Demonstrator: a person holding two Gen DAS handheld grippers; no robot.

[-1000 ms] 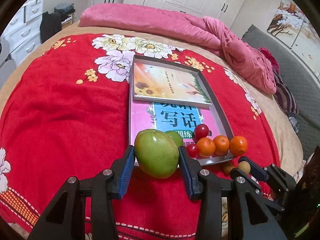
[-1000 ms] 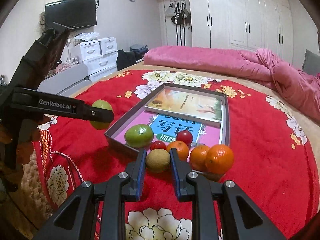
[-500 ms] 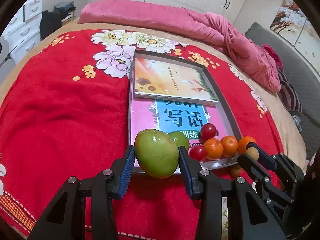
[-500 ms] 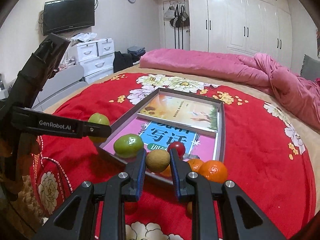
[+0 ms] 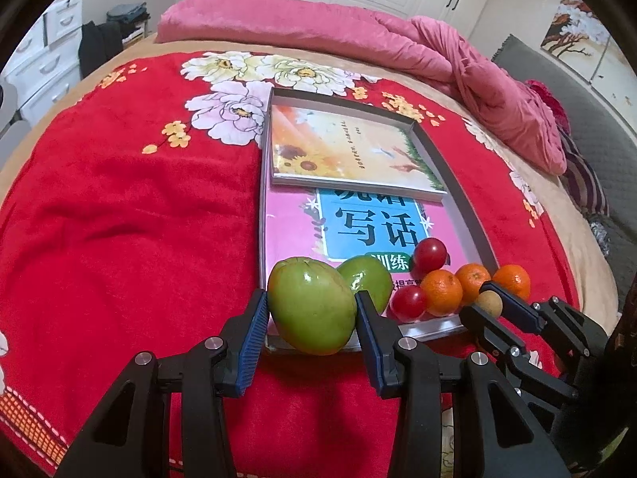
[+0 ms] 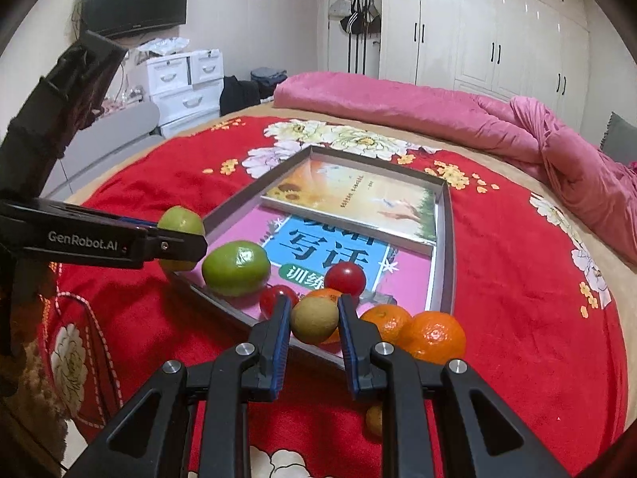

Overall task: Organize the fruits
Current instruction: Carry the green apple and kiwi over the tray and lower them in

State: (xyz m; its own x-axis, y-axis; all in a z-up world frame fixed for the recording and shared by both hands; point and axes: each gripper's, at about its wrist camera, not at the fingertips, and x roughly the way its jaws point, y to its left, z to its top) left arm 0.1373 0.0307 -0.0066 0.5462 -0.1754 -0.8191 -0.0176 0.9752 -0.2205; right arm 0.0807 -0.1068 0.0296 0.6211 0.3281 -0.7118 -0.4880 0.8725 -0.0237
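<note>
My left gripper (image 5: 310,318) is shut on a large green fruit (image 5: 312,304) and holds it above the near edge of the grey tray (image 5: 471,215). My right gripper (image 6: 312,320) is shut on a small brown kiwi (image 6: 314,320) over the tray's near rim (image 6: 223,215). In the tray lie a second green fruit (image 6: 235,267), two red tomatoes (image 6: 344,278) and several oranges (image 6: 432,334). The held green fruit also shows in the right wrist view (image 6: 180,221), and the kiwi in the left wrist view (image 5: 490,303).
Two books (image 5: 346,151) fill the back of the tray on a red floral blanket (image 5: 119,219). One small brown fruit (image 6: 374,420) lies on the blanket under my right gripper. A pink duvet (image 6: 438,107) lies at the far side; white drawers (image 6: 187,83) stand at the left.
Both grippers have moved forward and up toward the tray with their fruits. The kiwi now hangs over the tray's rim; the green fruit sits over the near edge.
</note>
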